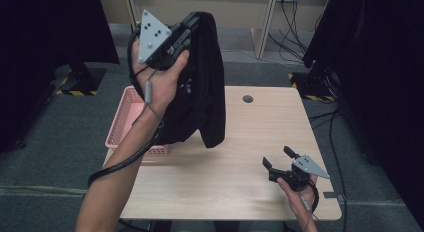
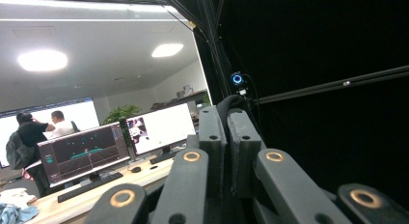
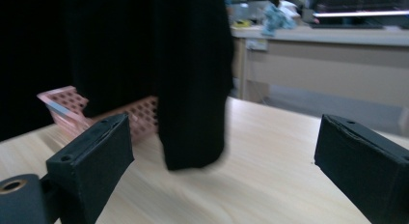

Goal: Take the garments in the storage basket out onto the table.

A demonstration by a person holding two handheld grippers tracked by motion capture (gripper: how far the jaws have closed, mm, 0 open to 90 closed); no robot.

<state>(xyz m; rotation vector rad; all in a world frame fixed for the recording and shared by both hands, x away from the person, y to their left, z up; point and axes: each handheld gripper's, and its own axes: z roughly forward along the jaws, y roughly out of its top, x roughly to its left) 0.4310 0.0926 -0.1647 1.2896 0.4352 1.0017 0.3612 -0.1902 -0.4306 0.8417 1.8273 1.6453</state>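
**Hanging one black garment over the bench**

Dangling from the left gripper [image 1: 186, 29], whose jaws were clamped on its top edge, the black garment [image 1: 202, 87] hung long-axis vertical, hem just above the bench [image 1: 250, 157] beside the pink basket [image 1: 120, 123]. The right gripper [image 1: 278, 160] sat low, jaws wide open and empty, garment up-left of it. Count: one garment, one basket, two grippers.

The high view looks forward and down from above the person's side onto the whole desk [image 1: 240, 167]. The left gripper view rides the raised left hand-held gripper [image 2: 226, 137] and faces level and upward, toward distant monitors [image 2: 82, 154] and ceiling. The right gripper view sits low, close over the desk, facing the hanging black garment [image 3: 193, 79] and pink basket [image 3: 140, 118], both shared with the high view.
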